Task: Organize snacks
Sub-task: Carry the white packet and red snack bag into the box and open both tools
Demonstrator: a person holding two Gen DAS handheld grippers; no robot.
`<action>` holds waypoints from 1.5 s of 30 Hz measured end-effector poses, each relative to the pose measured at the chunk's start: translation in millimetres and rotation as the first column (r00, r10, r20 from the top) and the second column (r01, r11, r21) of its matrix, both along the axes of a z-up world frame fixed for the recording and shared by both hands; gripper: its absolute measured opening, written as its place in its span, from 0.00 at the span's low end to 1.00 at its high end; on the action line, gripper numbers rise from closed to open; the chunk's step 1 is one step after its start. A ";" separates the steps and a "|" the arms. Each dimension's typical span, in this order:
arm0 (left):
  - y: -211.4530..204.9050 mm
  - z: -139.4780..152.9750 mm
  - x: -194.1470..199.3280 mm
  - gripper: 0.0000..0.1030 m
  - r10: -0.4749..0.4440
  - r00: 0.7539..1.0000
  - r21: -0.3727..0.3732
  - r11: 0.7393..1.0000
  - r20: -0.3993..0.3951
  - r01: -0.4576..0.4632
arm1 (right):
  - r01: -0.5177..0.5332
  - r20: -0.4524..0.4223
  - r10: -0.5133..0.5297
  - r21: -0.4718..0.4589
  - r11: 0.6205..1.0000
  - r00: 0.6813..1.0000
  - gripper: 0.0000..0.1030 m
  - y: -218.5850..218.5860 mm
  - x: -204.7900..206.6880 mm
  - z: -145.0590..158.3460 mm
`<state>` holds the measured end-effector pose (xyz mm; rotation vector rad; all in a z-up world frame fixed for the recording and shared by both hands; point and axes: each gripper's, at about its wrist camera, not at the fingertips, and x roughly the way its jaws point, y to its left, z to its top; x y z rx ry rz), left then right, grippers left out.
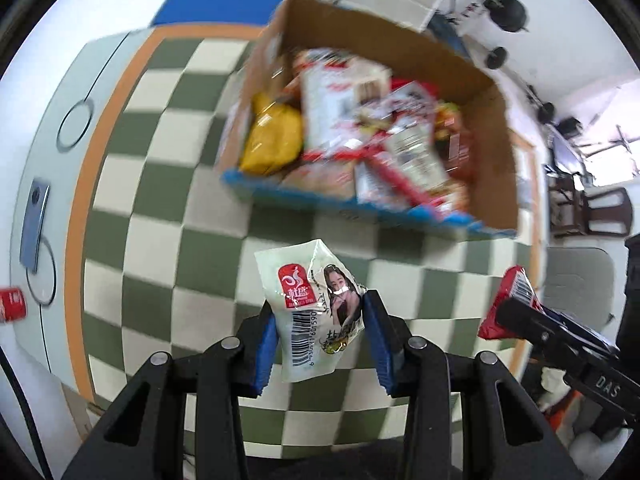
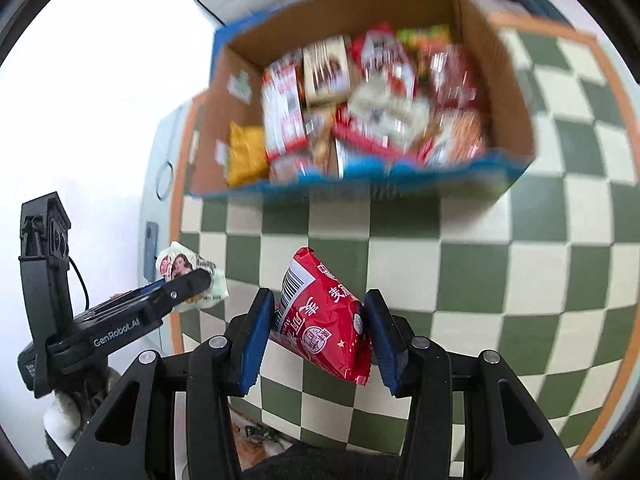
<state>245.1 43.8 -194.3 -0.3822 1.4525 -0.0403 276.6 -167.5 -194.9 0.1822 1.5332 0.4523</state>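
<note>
My left gripper (image 1: pixel 320 320) is shut on a white snack packet (image 1: pixel 312 312) with a red logo and a woman's picture, held above the checkered cloth. It also shows in the right wrist view (image 2: pixel 188 276). My right gripper (image 2: pixel 318 320) is shut on a red snack packet (image 2: pixel 324 328), which also shows in the left wrist view (image 1: pixel 508 304). Ahead of both stands an open cardboard box (image 1: pixel 492 152) (image 2: pixel 504 92) filled with several snack packets, among them a yellow bag (image 1: pixel 272 140) (image 2: pixel 244 156).
The green and white checkered cloth (image 1: pixel 168 184) (image 2: pixel 520 272) with an orange border covers a white table. A phone (image 1: pixel 34 224) and a red can (image 1: pixel 12 304) lie at the table's left edge. Chairs and equipment stand beyond the table.
</note>
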 end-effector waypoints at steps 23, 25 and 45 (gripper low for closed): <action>-44.9 -37.1 141.7 0.37 -0.138 0.967 -0.019 0.990 -0.216 0.137 | 0.034 0.021 -0.032 -0.087 0.996 0.999 0.51 -8.3 134.2 17.1; -47.1 -46.1 142.5 0.37 -0.142 0.959 -0.013 0.990 -0.244 0.144 | 0.037 -0.006 -0.038 -0.098 0.994 0.999 0.53 -8.4 137.9 7.5; -37.6 -14.1 118.3 0.89 -0.096 0.992 0.113 0.988 -0.077 0.104 | 0.075 0.038 -0.067 -0.267 0.961 0.997 0.94 -25.3 123.1 -2.0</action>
